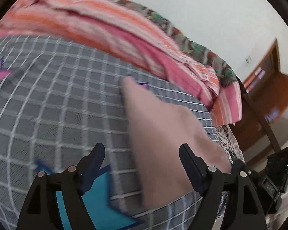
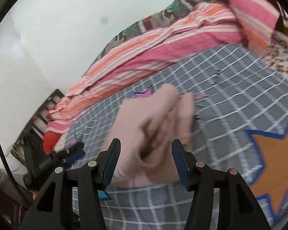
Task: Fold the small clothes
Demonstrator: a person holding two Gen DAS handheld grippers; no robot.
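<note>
Your left claw [image 1: 142, 153] and right claw [image 2: 146, 147] both gape, gripping nothing; the pink garment [image 2: 153, 126] lies between them on the checked bedspread [image 1: 57, 105], open grid leftward, striped blanket [image 1: 124, 38] edging beyond

Black left gripper [image 1: 142, 153], blue pads, round rivets

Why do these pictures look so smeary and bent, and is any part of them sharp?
Left wrist view: the pink garment and checked bedcover are streaked by motion blur, while the left tongs stay crisp. Right wrist view: the same garment is smeared, the right tongs sharp. In both, the fisheye lens bows the grid lines and leaves dark corners; light is soft and even.
</note>
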